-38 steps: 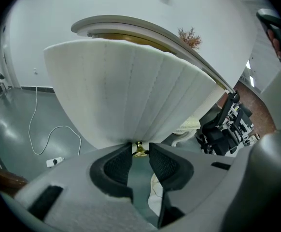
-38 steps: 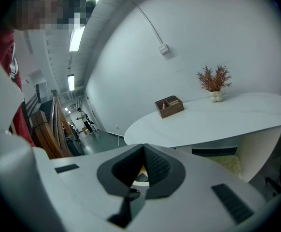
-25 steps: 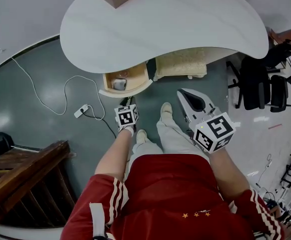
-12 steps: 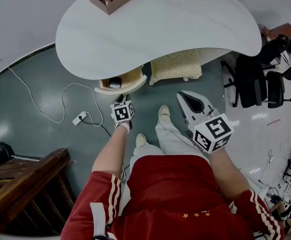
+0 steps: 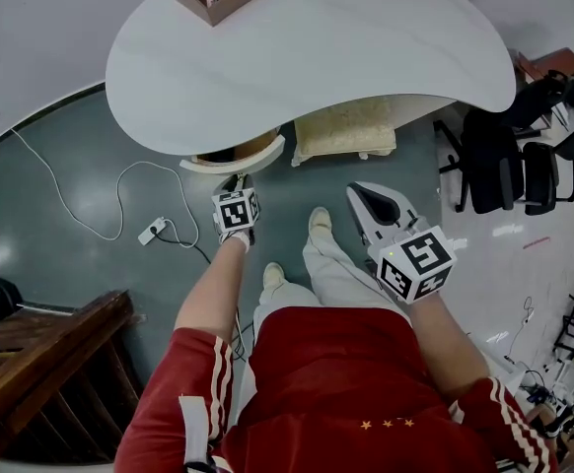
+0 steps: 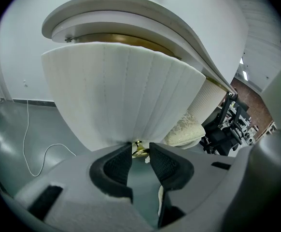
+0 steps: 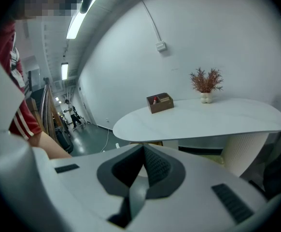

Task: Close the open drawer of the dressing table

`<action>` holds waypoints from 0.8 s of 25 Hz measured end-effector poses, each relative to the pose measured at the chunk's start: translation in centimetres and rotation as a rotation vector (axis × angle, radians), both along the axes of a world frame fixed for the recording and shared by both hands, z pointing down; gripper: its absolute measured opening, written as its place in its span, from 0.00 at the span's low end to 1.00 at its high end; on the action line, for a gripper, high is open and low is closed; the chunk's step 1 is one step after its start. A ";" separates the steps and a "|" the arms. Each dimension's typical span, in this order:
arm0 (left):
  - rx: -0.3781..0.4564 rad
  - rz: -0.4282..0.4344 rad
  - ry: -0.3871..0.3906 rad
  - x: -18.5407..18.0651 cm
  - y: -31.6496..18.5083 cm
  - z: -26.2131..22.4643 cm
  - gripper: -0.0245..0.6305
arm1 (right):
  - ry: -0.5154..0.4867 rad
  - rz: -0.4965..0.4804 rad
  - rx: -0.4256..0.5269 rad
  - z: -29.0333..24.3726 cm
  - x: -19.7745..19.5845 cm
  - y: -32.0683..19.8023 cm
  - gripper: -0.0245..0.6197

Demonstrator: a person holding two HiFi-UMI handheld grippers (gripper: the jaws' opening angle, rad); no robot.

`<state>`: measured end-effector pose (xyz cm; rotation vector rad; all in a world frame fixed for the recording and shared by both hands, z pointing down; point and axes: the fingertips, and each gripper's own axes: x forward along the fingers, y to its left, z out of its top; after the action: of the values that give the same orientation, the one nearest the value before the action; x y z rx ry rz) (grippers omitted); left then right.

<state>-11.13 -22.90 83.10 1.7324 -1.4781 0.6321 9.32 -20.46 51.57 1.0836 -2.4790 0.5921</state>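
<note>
Now, under the table's [image 5: 346,57] edge the drawer [image 5: 233,156] has slid nearly home, just its front lip still showing, with the left gripper [image 5: 238,180] clamped on its knob [image 6: 140,151] and pushing, the right gripper [image 7: 143,147] shut and empty in front of the table, so it looks almost closed.

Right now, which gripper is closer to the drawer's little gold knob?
Left. The left gripper has the small round gold knob between its jaws, at the ribbed white drawer front. The right gripper is farther back, beside the person's leg.
</note>
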 end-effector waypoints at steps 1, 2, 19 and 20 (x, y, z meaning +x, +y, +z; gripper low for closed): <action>0.007 0.005 -0.004 -0.1 -0.2 0.0 0.21 | 0.000 0.002 0.000 0.1 0.0 0.0 0.05; 0.014 0.009 -0.008 -0.1 -0.4 0.0 0.21 | 0.001 0.004 0.000 0.1 0.1 0.0 0.05; 0.167 0.005 -0.084 -0.9 -2.9 0.0 0.21 | 0.018 0.008 -0.015 4.6 0.1 -0.7 0.05; 0.168 0.006 -0.090 -0.9 -2.9 0.0 0.21 | 0.016 0.005 -0.017 5.1 -0.2 -0.9 0.05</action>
<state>-12.01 -25.81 83.07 1.8579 -1.6288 0.6104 9.14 -21.31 56.65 1.0841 -2.4538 0.6032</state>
